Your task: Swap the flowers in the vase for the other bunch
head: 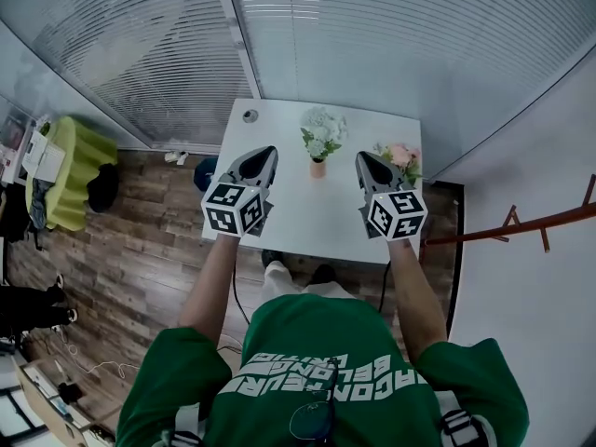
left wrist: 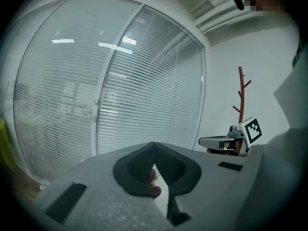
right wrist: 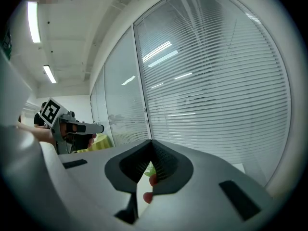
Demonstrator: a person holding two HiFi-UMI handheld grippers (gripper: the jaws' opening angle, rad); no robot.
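Holding 2 closed grippers over the table, both bunches untouched

Item 1: left gripper. It is held above the near-left part of the white table and points toward the far wall. In its own view the jaws meet at the tips with nothing clamped between them. A marker cube sits at its rear.

Item 2: right gripper. It is held above the near-right part of the table, roughly level with the left one. The jaws are pressed together at the tips and are empty. Each gripper view shows the other gripper off to the side, well apart.

Item 3: vase. This small terracotta-coloured pot stands upright on the far half of the table. It is between the 2 grippers and touches neither.

Item 4: white bunch. These pale flowers with green leaves stand in the vase.

Item 5: pink bunch. It is on the table by the far-right edge, just beside the right gripper's tip as seen from above. Whether the 2 are in contact cannot be told.

Item 6: disc. This small round object lies at the table's far-left corner.

Item 7: surroundings. Glass walls with blinds stand behind the table. A coat rack is on the right, and a yellow-green seat stands on the wood floor at the left.
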